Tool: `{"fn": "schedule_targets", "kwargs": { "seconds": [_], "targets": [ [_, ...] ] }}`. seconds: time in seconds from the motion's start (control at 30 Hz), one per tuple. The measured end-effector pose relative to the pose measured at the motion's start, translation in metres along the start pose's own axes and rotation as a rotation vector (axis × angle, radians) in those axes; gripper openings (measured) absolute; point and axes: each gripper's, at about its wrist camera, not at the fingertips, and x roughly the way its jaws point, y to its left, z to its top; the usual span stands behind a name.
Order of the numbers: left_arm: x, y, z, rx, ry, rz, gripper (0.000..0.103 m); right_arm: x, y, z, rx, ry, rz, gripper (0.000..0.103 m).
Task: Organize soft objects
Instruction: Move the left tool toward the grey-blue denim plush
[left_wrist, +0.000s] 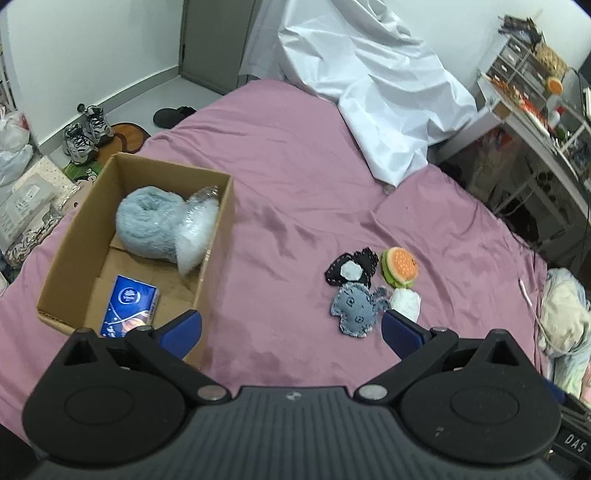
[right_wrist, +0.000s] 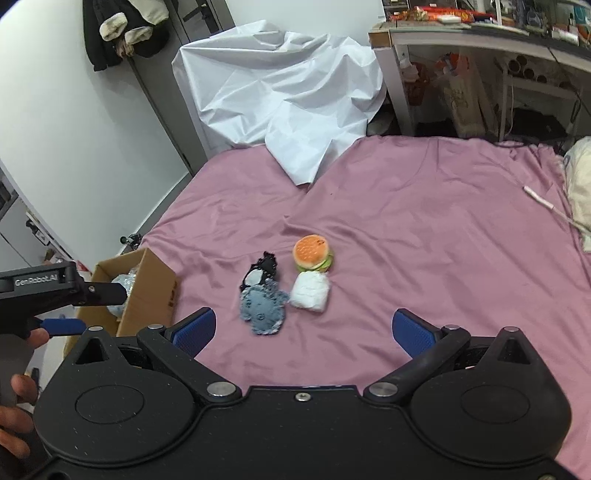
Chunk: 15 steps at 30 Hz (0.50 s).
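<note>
Your left hand-held gripper (left_wrist: 291, 328) hangs wide and empty above the pink bed sheet (left_wrist: 288, 177), its blue pads (left_wrist: 184, 330) spread far apart with nothing between them. Ahead and to its left sits the cardboard box (left_wrist: 218, 236), open at the top, which looks like the place where the soft things are being gathered: a fluffy grey-blue bundle (left_wrist: 147, 229) already lies in the far end with a clear plastic wrap (left_wrist: 197, 229) against it, and a blue tissue pack (left_wrist: 129, 310) rests at the near end.

Your right hand-held gripper (right_wrist: 303, 332) is also spread wide and holds nothing. Just ahead of it, slightly left of centre, four small items lie bunched and touching on the bed: a denim patch toy (right_wrist: 263, 308) nearest you, a black patch with a pale centre (right_wrist: 258, 275) behind it, a white padded bundle (right_wrist: 309, 293) to the right of the denim one, and a plush burger (right_wrist: 313, 253) at the back.

With the pile so close to the right gripper's spread fingers, the denim toy seems the natural next pick. Because the four touch one another, a careless pinch could drag a neighbour along, so come down on the denim toy's near edge.
</note>
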Motion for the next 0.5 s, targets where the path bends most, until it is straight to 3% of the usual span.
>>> {"fn": "schedule_targets", "kwargs": {
  "seconds": [0.5],
  "targets": [
    [0.037, -0.029, -0.002, 0.021, 0.062, 0.036, 0.103, 0.023, -0.023, 0.011, 0.004, 0.036, -0.034, 0.103]
  ]
}}
